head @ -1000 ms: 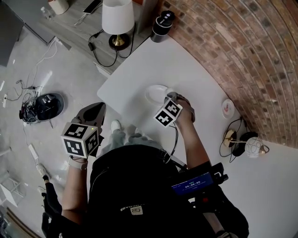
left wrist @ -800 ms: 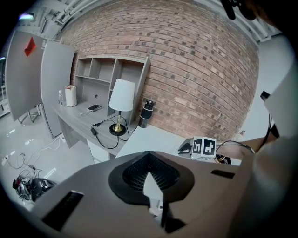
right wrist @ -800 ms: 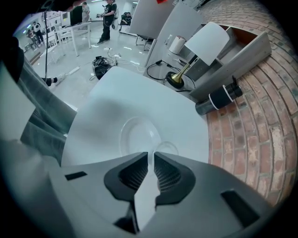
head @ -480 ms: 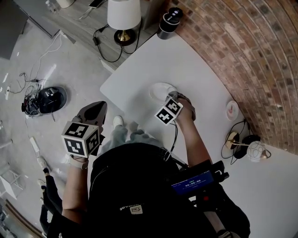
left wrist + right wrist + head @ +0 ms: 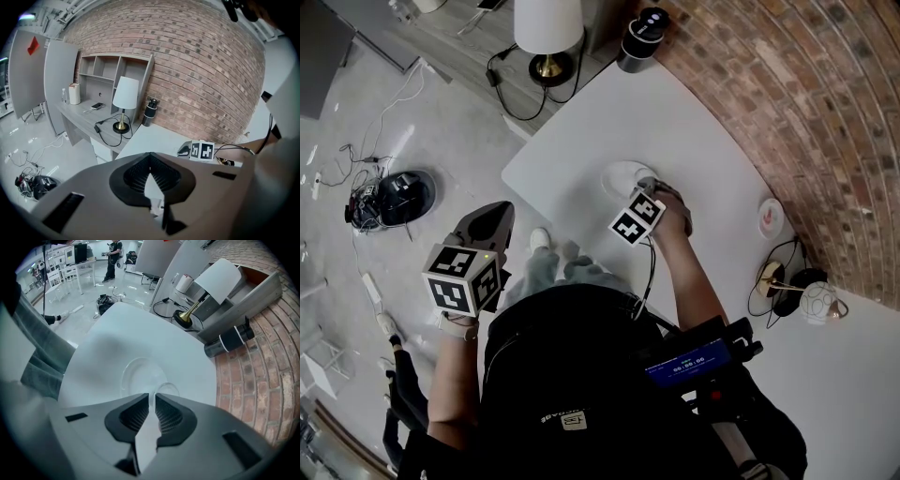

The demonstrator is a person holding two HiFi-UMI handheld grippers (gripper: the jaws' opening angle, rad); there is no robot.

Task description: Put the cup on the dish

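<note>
A white dish (image 5: 622, 175) (image 5: 137, 376) lies on the white table (image 5: 694, 141), near its left edge. A clear cup (image 5: 167, 389) stands at the dish's right rim, and whether it touches the dish I cannot tell. My right gripper (image 5: 649, 190) (image 5: 152, 399) is shut on the cup's near wall, which shows as a thin strip between the jaws. In the head view the gripper hides the cup. My left gripper (image 5: 490, 221) (image 5: 150, 154) hangs off the table to the left, above the floor, shut with nothing in it.
At the table's far corner stand a black flask (image 5: 638, 37) (image 5: 229, 340) and a white-shaded lamp (image 5: 547, 28) on a lower desk. A small round dish (image 5: 768, 217) and a brass lamp base (image 5: 766, 277) sit by the brick wall. A robot vacuum (image 5: 403, 196) lies on the floor.
The right gripper with the cup has crept slightly toward the dish. The left gripper has stayed where it was.
</note>
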